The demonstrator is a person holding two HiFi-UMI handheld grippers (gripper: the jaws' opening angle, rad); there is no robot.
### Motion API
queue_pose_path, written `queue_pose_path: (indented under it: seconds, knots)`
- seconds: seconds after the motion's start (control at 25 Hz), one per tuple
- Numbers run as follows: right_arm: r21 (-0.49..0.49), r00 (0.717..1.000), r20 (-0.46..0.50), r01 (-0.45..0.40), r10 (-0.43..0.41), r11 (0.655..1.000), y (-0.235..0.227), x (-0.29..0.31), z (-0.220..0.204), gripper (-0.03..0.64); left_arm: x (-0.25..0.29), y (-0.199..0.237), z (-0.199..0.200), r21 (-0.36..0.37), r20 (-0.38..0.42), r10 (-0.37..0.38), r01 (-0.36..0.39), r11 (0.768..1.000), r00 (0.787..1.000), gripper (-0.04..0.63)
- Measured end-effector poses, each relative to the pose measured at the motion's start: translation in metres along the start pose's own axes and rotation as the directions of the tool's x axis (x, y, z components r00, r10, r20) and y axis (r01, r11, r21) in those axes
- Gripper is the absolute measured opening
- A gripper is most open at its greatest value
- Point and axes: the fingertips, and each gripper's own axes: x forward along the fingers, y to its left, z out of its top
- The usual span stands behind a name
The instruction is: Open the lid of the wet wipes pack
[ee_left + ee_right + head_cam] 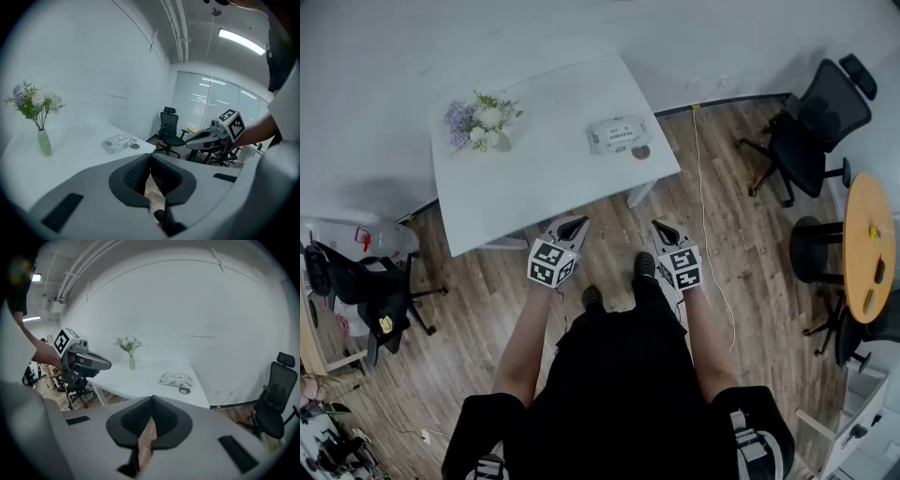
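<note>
The wet wipes pack (619, 134) lies flat near the right end of the white table (544, 178), its lid down; it also shows as the pack (118, 142) and the pack (176, 379) in the gripper views. A small dark round object (641, 152) sits beside it. Both grippers hang in front of the table over the wooden floor, well short of the pack. My left gripper (573, 228) has its jaws together with nothing between them, seen again as gripper (149, 161). My right gripper (664, 231) is likewise shut and empty, gripper (152, 404).
A vase of flowers (483, 122) stands at the table's left end. Black office chairs (814, 127) stand at the right, another chair (370, 291) at the left. A round wooden table (869, 246) is at far right. A cable (705, 216) runs along the floor.
</note>
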Motion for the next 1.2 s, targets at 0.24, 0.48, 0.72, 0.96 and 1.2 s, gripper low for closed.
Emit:
queue_pose_path:
  seconds: [0.24,0.48,0.72,0.96,1.2]
  knots:
    - [-0.003,0.999,0.009,0.037,-0.037,0.999,0.044,-0.008,-0.003,0.014,-0.037,0.001,-0.019,0.026,-0.003,-0.047,0.047,0.999,0.999,0.023]
    - [0.006,0.996,0.01,0.089,-0.089,0.996,0.062,-0.018,-0.012,0.014,-0.058,0.001,-0.03,0.05,-0.01,-0.077,0.078,0.996,0.997,0.023]
    - [0.045,0.992,0.044,0.12,-0.121,0.992,0.055,-0.029,-0.011,0.017,-0.056,-0.001,-0.028,0.064,-0.02,-0.09,0.092,0.994,0.996,0.023]
    - [0.071,0.992,0.054,0.114,-0.118,0.991,0.039,-0.031,-0.011,0.017,-0.041,-0.004,-0.022,0.072,-0.032,-0.09,0.092,0.993,0.995,0.022]
    - [0.08,0.992,0.061,0.105,-0.11,0.991,0.014,-0.03,-0.011,0.017,-0.02,-0.01,-0.012,0.074,-0.038,-0.082,0.084,0.994,0.996,0.023]
